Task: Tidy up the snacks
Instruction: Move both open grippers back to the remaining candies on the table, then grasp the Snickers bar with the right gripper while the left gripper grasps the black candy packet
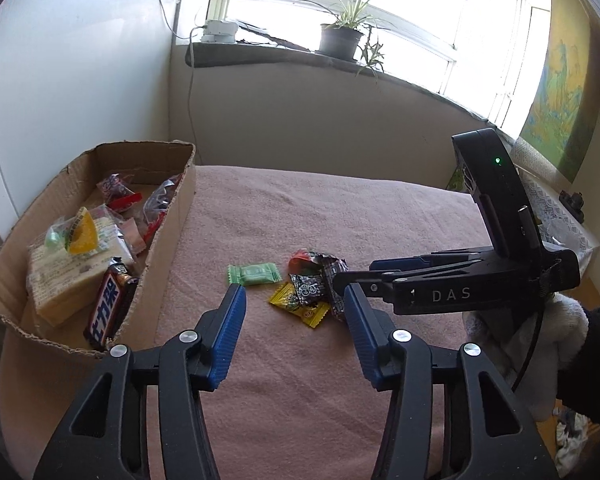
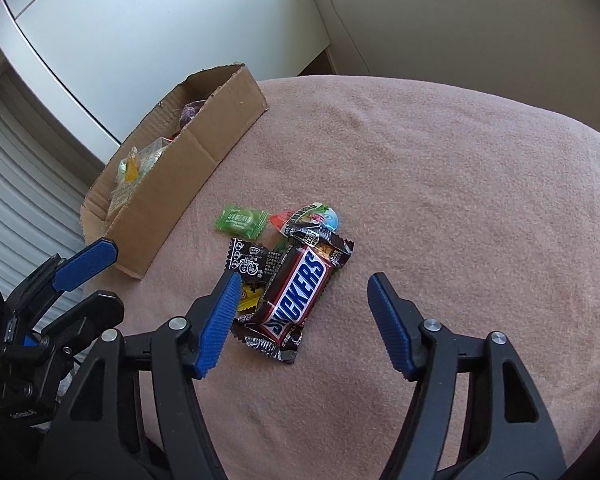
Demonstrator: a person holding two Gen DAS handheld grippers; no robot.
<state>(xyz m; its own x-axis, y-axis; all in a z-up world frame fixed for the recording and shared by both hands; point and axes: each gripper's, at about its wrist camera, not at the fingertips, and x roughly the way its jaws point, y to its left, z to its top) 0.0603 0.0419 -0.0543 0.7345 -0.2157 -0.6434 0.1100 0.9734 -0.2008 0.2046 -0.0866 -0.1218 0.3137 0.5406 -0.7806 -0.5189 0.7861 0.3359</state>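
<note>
I'm seeing bare pink blanket (image 2: 440, 184) lying open across the right half of the right wrist view, giving free passage. The candy pile (image 2: 288, 264) is sitting at centre, between my right gripper (image 2: 302, 300)'s parted fingers. The cardboard box (image 2: 204, 148) is walling off the upper left. My left gripper (image 2: 88, 260) is crowding the lower left corner.

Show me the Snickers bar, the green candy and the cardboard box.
Snickers bar (image 2: 298, 294), right wrist view, on its blue lettering.
Green candy (image 1: 254, 274), left wrist view, wrapper's middle.
Cardboard box (image 2: 204, 152), right wrist view, outer side wall.
</note>
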